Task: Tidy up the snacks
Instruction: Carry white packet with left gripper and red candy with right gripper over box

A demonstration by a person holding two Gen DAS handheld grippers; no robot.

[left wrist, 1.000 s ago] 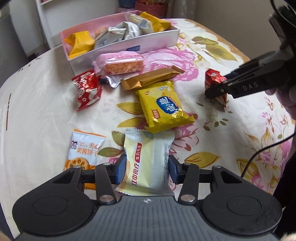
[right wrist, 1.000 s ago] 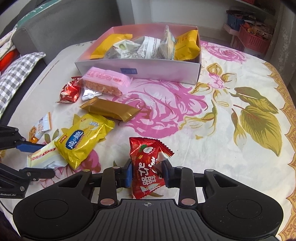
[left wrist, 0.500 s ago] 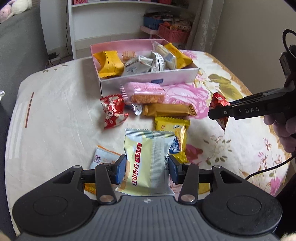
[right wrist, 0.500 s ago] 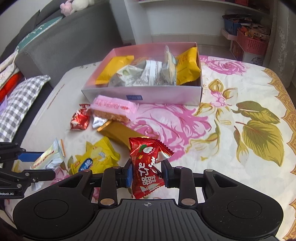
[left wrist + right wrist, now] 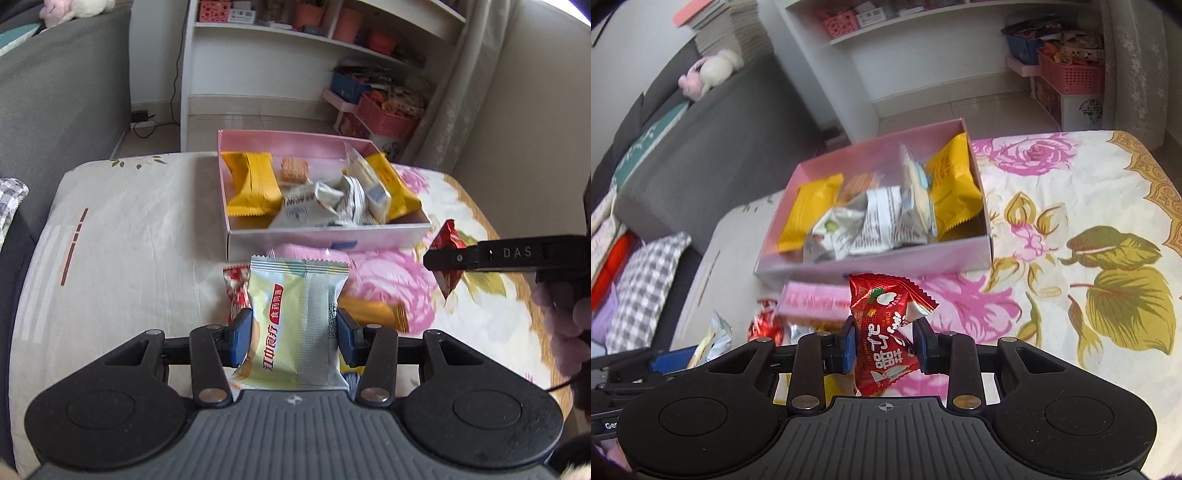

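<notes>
Left gripper (image 5: 293,338) clamps pale-yellow pastry packet (image 5: 295,325) mid-body; right gripper (image 5: 884,349) pinches red candy wrapper (image 5: 882,332); both light, crinkly, slippery

Box (image 5: 325,236): pink. Cloth (image 5: 1071,229): cream, pink roses, olive leaves. Left packet (image 5: 295,325): pale yellow and silver, red label. Right packet (image 5: 882,332): red, white print. Tongs (image 5: 291,338) black, blue pads. Cushion (image 5: 646,288): grey-white check.
</notes>
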